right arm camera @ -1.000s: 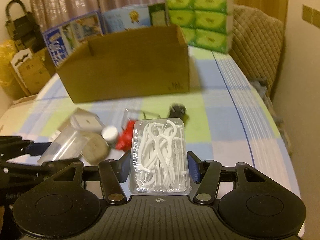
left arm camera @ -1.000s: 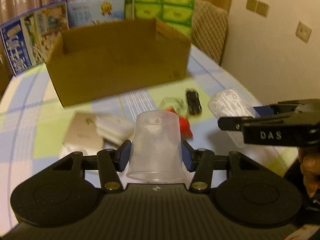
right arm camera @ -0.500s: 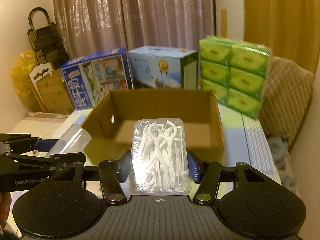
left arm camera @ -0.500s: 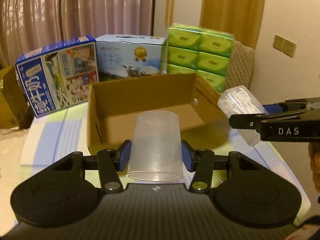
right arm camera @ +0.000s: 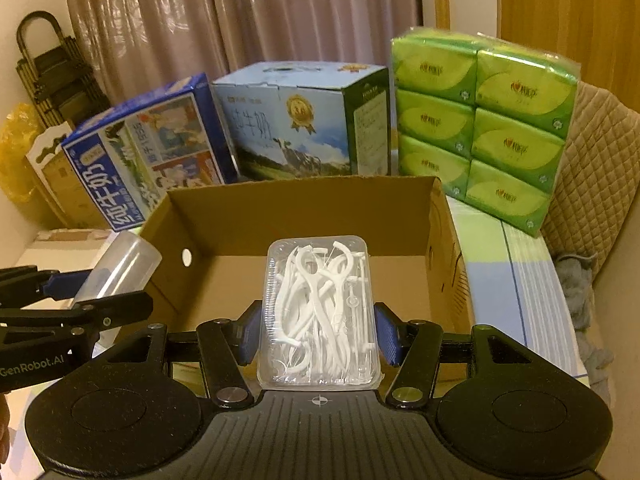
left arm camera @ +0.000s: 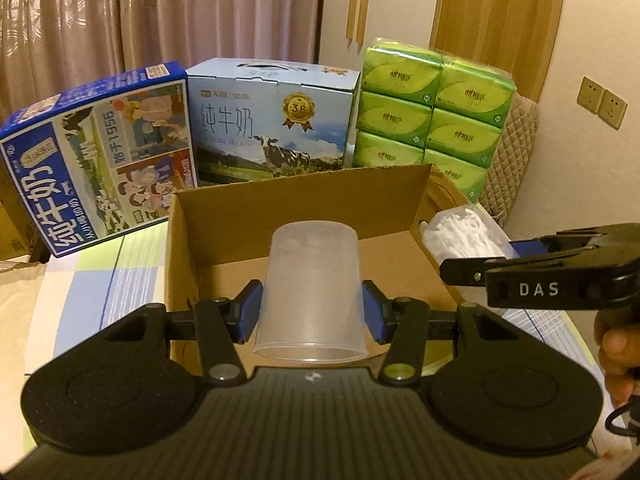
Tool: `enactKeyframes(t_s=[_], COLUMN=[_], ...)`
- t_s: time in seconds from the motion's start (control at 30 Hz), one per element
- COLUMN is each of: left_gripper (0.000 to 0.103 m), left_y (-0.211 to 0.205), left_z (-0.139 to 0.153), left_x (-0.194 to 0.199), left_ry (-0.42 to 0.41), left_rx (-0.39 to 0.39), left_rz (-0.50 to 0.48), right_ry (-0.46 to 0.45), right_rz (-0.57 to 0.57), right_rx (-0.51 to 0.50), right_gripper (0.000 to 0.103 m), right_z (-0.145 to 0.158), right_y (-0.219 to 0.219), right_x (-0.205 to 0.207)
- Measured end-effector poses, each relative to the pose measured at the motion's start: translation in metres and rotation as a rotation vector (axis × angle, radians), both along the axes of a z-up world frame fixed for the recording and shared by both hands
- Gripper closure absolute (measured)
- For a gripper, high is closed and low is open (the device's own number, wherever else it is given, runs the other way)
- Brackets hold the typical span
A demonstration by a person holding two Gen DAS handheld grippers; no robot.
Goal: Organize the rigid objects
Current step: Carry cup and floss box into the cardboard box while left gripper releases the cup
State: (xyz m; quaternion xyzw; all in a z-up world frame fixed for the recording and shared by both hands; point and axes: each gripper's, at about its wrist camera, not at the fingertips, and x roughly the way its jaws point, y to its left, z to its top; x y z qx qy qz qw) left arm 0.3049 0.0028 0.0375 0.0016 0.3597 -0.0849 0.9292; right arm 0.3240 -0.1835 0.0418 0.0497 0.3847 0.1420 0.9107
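Ahead of both my grippers sits the open cardboard box (right arm camera: 304,220), its brown floor bare where I can see it. Beyond its far wall stand three things in a row: a dark blue milk carton case (left arm camera: 100,156) leaning to my left, a light blue milk case with a cow on it (left arm camera: 272,128) straight ahead, and a six-pack of green tissue packets (right arm camera: 484,120) to my right. The box rests on a checked tablecloth (right arm camera: 520,280) in pale blue, green and white.

My left gripper (left arm camera: 312,312) pinches a translucent plastic cup (left arm camera: 310,292) between its blue pads, mouth toward me and base pointing forward, held over the near part of the box. My right gripper (right arm camera: 318,336) clamps a clear flat case of white dental floss picks (right arm camera: 320,312), also held over the box's near edge. Each gripper shows at the edge of the other's view, side by side and apart.
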Motion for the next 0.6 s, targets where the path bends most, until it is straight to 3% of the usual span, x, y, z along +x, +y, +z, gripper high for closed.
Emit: enactKeyframes(t_s=[0.6], left_gripper=[0.055], left_y=[-0.004], left_z=[-0.024], left_x=[0.025], left_ry=[0.036], left_rx=[-0.002], left_rz=[0.006], right_ry=[0.037], right_rz=[-0.024], right_rx=[0.017], right_gripper=[0.049], right_z=[-0.025], right_y=[-0.004], right_x=[0.02])
